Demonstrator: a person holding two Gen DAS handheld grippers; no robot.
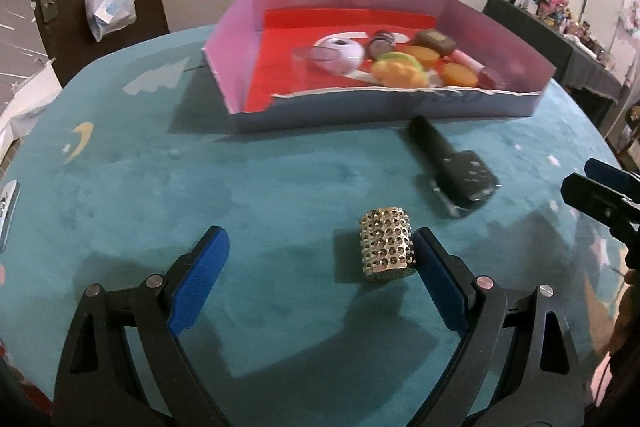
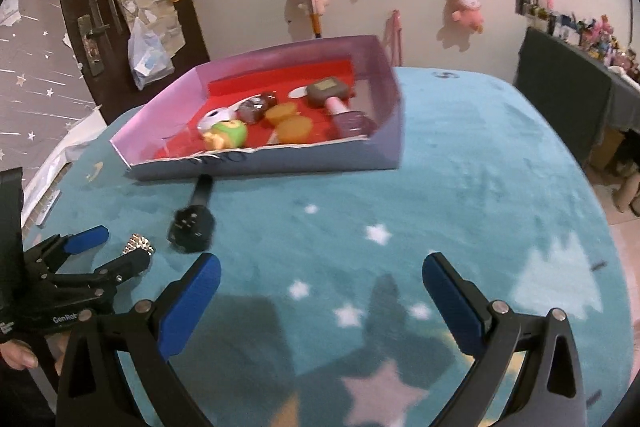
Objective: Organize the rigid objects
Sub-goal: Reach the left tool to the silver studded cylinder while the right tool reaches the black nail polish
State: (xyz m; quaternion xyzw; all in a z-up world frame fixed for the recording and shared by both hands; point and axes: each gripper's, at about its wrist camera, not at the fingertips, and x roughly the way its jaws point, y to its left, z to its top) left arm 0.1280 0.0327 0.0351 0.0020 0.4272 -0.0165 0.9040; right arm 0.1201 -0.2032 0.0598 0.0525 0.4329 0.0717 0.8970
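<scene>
Between the spread blue pads of the left tool, low over the teal bench, a studded silver cylinder stands upright; it sits just beside the right-hand pad, so close that contact cannot be ruled out, while the left-hand pad is well apart from it, and the tool is released, holding nothing. At about 1 o'clock from the cylinder a black brush lies flat on the cloth, its handle pointing toward the box and its head nearer the tool. Beyond it, at 12 o'clock, a shallow box with pale lilac walls and a red floor holds a white round case, a yellow-green toy, orange discs, a brown block and a pink bottle. The right tool hangs released over a starred stretch of the bench, nothing between its pads; from there the brush lies at 10 o'clock, the box at 11 o'clock, and the left tool with the cylinder at 9 o'clock. A pink plush toy hangs on the wall behind.
</scene>
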